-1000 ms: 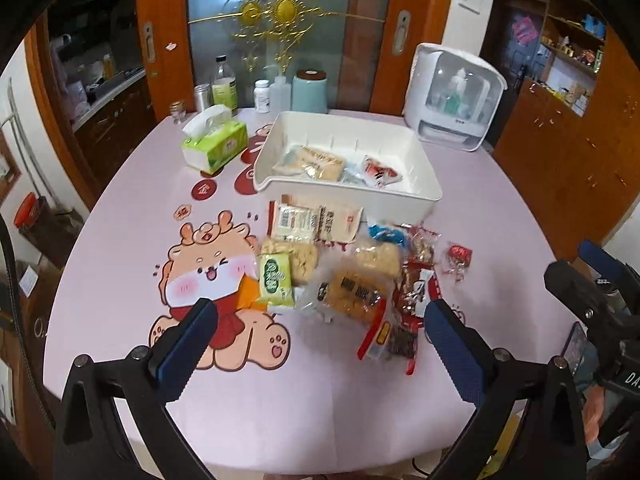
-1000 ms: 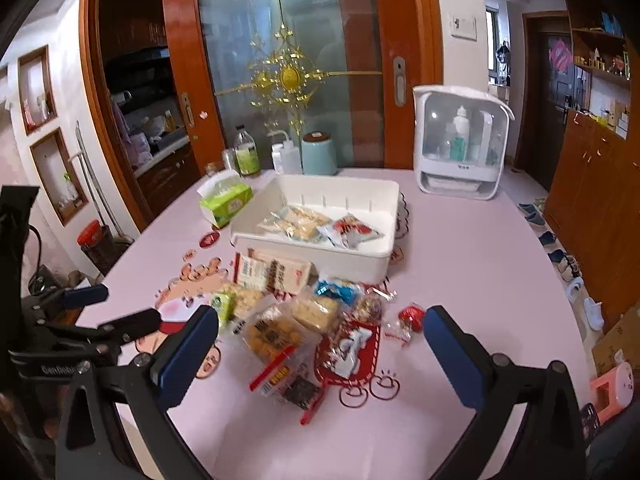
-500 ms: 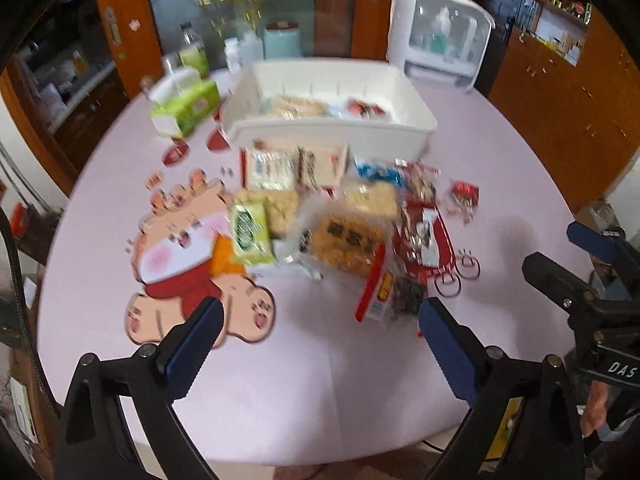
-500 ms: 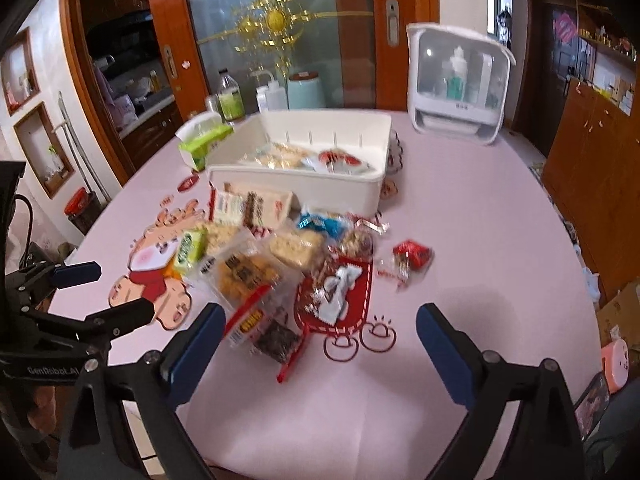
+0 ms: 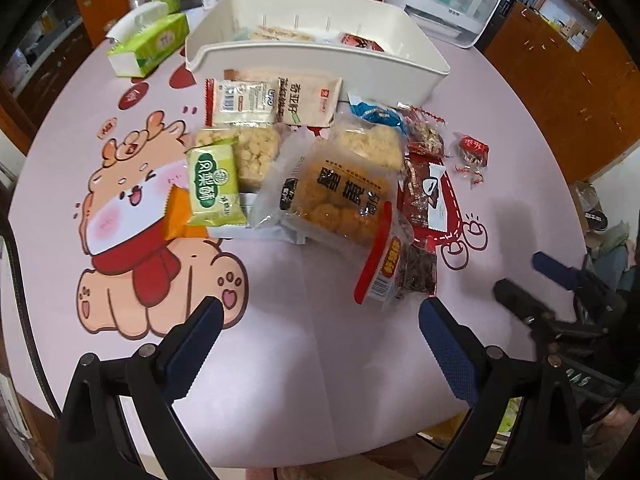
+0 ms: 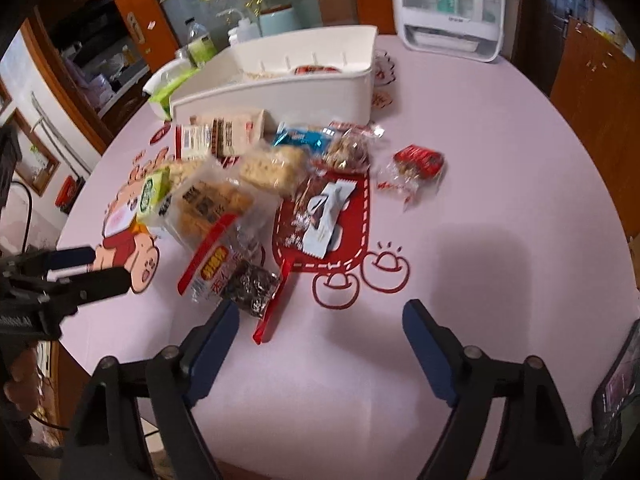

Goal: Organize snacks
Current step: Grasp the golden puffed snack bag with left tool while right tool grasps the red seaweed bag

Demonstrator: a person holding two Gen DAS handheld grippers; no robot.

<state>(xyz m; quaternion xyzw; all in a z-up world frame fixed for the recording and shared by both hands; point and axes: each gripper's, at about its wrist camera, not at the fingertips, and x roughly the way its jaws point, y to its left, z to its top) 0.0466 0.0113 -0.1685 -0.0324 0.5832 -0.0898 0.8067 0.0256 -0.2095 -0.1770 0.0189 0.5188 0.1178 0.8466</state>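
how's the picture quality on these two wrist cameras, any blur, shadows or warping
Left wrist view: sharp, print on the green snack packet readable; fisheye bends the table edge, dark corners. Right wrist view: slightly motion-blurred, softer packet print; a broad soft shadow on the tablecloth; bright light blown out on the storage box.

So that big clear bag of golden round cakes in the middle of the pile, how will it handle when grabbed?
The clear bag of cakes looks puffy, and its film is glossy and crinkled, so it may slip or crumple under the pads. The cakes inside seem loose, so it probably sags if lifted by an edge. It overlaps the red-edged pack, which may shift with it.
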